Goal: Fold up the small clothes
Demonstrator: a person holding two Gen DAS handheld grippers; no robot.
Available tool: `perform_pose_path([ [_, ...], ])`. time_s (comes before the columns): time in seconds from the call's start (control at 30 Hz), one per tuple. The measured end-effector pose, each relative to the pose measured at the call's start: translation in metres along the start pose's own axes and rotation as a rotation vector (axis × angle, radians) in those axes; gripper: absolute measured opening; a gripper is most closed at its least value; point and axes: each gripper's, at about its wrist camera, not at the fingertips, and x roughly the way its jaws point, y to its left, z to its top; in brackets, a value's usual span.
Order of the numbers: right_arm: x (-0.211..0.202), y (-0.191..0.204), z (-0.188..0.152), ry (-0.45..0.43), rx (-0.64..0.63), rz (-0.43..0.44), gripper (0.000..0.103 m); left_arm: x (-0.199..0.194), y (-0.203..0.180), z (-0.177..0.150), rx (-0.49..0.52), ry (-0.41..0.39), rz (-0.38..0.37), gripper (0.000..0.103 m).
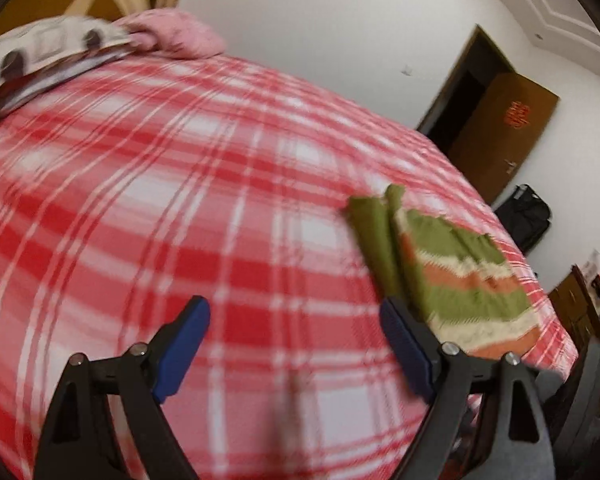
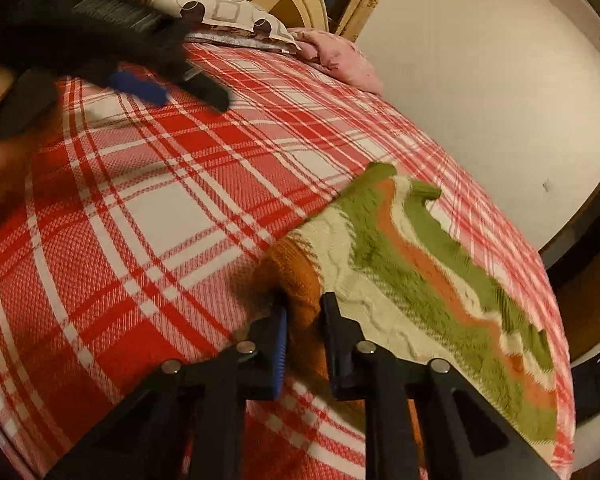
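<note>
Right tongs (image 2: 303, 312) clench our sweater's (image 2: 420, 264) orange hem; left tongs (image 1: 296, 320) gape empty (sweater beside them) over the bed (image 1: 160, 200).

Plaid bed (image 2: 148, 208), striped sweater (image 2: 420, 264), pillows (image 2: 236, 14).

A small knitted garment (image 2: 420, 276), striped green, cream and orange, lies seemingly folded flat on the bed.

Quantities: one striped sweater (image 2: 416, 264), one plaid bed cover (image 2: 148, 208), two pillows, upper left: patterned pillow (image 2: 228, 12), pink pillow (image 2: 340, 60); two tongs.
</note>
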Motion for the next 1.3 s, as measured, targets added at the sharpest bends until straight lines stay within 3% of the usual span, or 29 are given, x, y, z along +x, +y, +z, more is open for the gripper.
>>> perform_pose_path([
  [0.1,0.0,0.001,-0.001,-0.008,0.007,0.003,0.016,0.023,-0.012,0.023,0.0,0.027,-0.067,0.09],
  [0.17,-0.001,0.001,-0.003,-0.008,0.013,0.007,0.016,0.052,-0.028,0.039,0.014,0.094,-0.138,0.09],
  [0.23,-0.002,0.002,-0.006,-0.006,0.017,0.012,0.014,0.074,-0.042,0.047,0.031,0.119,-0.14,0.09],
  [0.3,-0.003,0.006,-0.007,-0.004,0.007,0.006,0.013,0.101,-0.055,0.053,0.054,0.192,-0.157,0.09],
  [0.53,-0.004,0.003,-0.008,-0.005,0.023,0.024,0.013,0.15,-0.068,0.063,0.058,0.256,-0.166,0.089],
  [0.6,-0.004,0.002,-0.008,-0.008,0.022,0.022,0.013,0.153,-0.063,0.061,0.048,0.263,-0.172,0.081],
  [0.67,-0.004,0.0,-0.008,-0.01,0.03,0.029,0.013,0.157,-0.059,0.058,0.048,0.268,-0.195,0.062],
  [0.7,-0.005,-0.001,-0.008,-0.012,0.037,0.036,0.013,0.158,-0.058,0.061,0.051,0.265,-0.194,0.057],
  [0.77,-0.007,-0.003,-0.008,-0.018,0.051,0.046,0.013,0.16,-0.05,0.061,0.017,0.272,-0.24,0.021],
  [0.8,-0.008,-0.003,-0.008,-0.022,0.056,0.049,0.013,0.163,-0.047,0.063,-0.01,0.279,-0.267,0.017],
  [0.83,-0.006,-0.007,-0.007,-0.024,0.055,0.049,0.012,0.163,-0.042,0.063,-0.045,0.277,-0.297,0.016],
  [0.97,-0.007,-0.01,-0.008,-0.03,0.036,0.046,0.011,0.159,-0.049,0.063,-0.01,0.26,-0.283,0.013],
  [1.07,-0.013,-0.015,-0.009,-0.038,0.04,0.041,0.011,0.154,-0.049,0.066,-0.038,0.24,-0.314,0.013],
  [1.3,-0.018,-0.049,-0.015,-0.039,0.144,0.057,0.009,0.146,-0.053,0.078,-0.075,0.201,-0.349,0.012],
])
